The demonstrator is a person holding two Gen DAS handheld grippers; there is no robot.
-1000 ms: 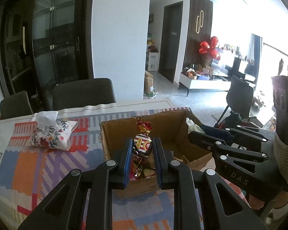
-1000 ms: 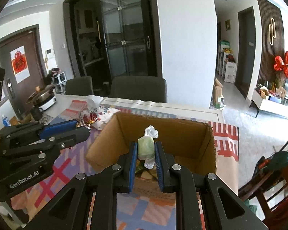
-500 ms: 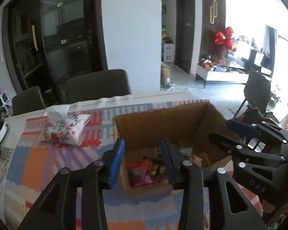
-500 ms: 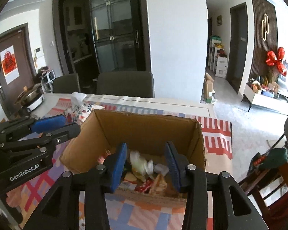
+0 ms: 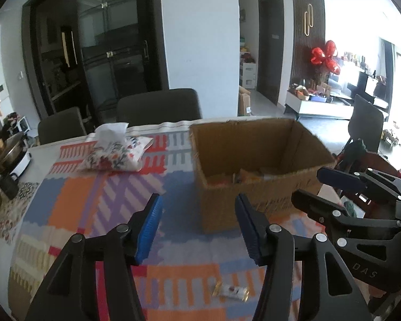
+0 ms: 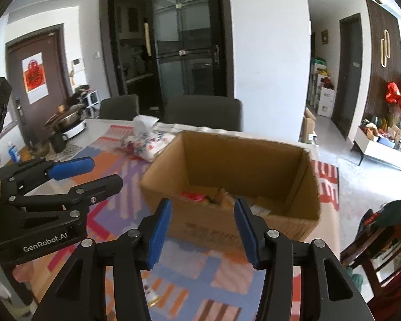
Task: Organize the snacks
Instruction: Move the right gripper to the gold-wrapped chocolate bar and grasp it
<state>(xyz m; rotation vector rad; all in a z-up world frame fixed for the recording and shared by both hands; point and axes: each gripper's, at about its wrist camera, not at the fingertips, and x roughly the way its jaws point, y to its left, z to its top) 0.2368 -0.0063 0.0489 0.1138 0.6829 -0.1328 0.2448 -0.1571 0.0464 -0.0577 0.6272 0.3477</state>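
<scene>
An open cardboard box (image 5: 256, 198) stands on the patterned tablecloth (image 5: 80, 200) and holds several wrapped snacks (image 5: 243, 175); the box also shows in the right wrist view (image 6: 235, 224). My left gripper (image 5: 197, 224) is open and empty, in front of the box's near left corner. My right gripper (image 6: 203, 227) is open and empty, just before the box's near wall. A small wrapped candy (image 5: 231, 291) lies on the cloth near the front edge, below my left gripper; it also shows in the right wrist view (image 6: 151, 293).
A floral tissue pouch (image 5: 115, 152) lies on the table behind and left of the box. A pot (image 6: 66, 123) and dark cup (image 6: 56, 141) sit at the far left end. Dark chairs (image 5: 157, 104) stand behind the table.
Both grippers opened and dropped their candies into the box, then pulled back toward the table's front. The box now sits farther ahead of both grippers.
</scene>
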